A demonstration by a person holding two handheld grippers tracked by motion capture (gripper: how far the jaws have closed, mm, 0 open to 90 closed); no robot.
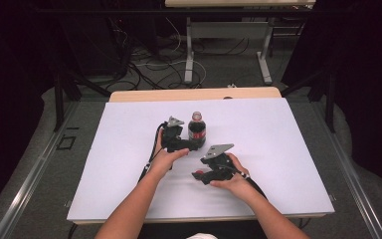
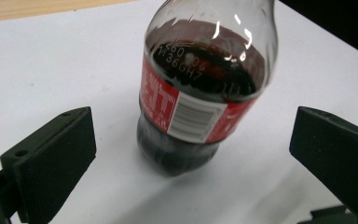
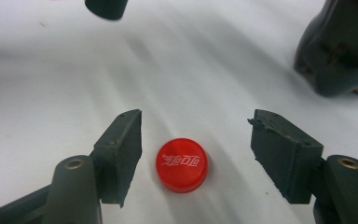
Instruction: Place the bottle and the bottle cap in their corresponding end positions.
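The bottle (image 2: 200, 93) stands upright mid-table, framed by the left gripper (image 2: 191, 154), jaws spread. The right gripper (image 3: 196, 154), also spread, brackets the red cap (image 3: 182, 164) lying flat. Looks like capping: next, pinch the cap.

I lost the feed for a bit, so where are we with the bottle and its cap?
Done: the cap is off and lies flat on the table, apart from the bottle, which stands upright with cola in it. In hand: both claws are open, the left claw straddling the bottle without touching it, the right claw straddling the cap. Left: probably closing on each; whether the cap goes back on, I can't tell.
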